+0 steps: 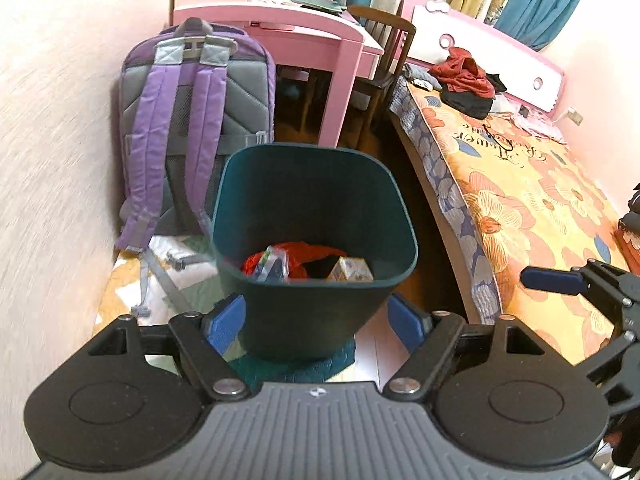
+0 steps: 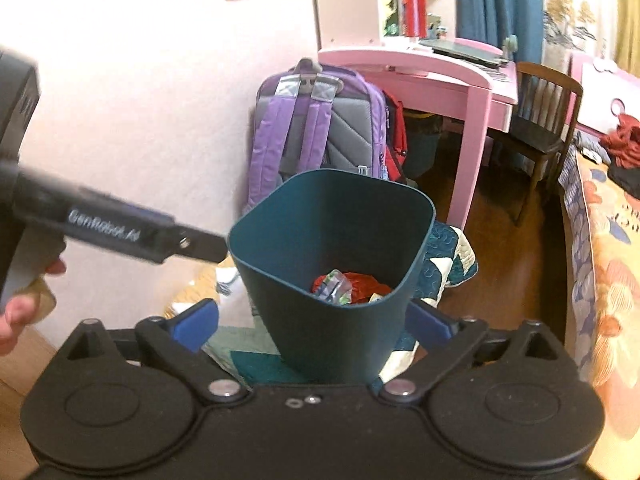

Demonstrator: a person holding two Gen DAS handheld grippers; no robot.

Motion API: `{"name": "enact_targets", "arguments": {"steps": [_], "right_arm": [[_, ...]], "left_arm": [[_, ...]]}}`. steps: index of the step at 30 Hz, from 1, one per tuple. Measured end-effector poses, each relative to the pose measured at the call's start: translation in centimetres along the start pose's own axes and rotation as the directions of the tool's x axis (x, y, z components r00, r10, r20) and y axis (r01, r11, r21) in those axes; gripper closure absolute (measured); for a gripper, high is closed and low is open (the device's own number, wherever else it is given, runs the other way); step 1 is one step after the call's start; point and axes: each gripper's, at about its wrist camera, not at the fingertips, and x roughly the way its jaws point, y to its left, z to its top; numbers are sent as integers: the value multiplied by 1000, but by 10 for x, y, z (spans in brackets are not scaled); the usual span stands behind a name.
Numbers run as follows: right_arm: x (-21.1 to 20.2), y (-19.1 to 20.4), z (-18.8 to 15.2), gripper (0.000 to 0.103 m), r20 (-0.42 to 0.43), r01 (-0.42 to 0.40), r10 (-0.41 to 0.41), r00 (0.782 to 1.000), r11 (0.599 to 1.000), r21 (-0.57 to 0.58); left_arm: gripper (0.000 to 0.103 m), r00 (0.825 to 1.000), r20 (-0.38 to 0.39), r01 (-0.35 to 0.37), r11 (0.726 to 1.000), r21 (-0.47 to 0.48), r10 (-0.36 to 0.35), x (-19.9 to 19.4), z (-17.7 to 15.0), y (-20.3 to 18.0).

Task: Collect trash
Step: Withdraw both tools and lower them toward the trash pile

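Both tools stood spread wide and empty over a dark teal trash bin (image 1: 312, 240), the left tool (image 1: 316, 322) with its blue pads flanking the bin's lower wall and the right tool (image 2: 312, 322) framing it likewise, though whether any pad touched the plastic could not be told. The single square-mouthed, tapered bin sat on a patterned quilt (image 2: 444, 256) on the floor, just before one purple-and-grey backpack (image 1: 192, 120) and one pink desk (image 1: 332, 52). Inside lay one crumpled red wrapper (image 1: 316, 252), a small printed carton (image 1: 352, 270) and a clear packet (image 1: 272, 264).
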Motion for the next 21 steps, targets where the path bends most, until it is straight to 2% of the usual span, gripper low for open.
{"name": "enact_targets", "arguments": {"steps": [4,10,15,19,21], "right_arm": [[-15,0,-27,0,30,-25,24,999,999,35],[-11,2,-87,0,21,-31,29,999,997,74],[16,3,-142,0,-46,-13,17,999,995,103],[48,3,-190,0,-132,-14,27,991,995,100],[64,4,-213,0,-168,-19,30,985,997,69]], "left_arm": [[22,1000,-3,-20,1000,-11,20,-3,-34,3],[20,999,-37,-32,998,-46,30,21,-92,12],[18,996,-75,-42,998,-43,39,59,-141,18],[1,993,-119,-15,999,-36,11,96,-178,23],[1,990,-143,-21,999,-24,18,119,-201,26]]}}
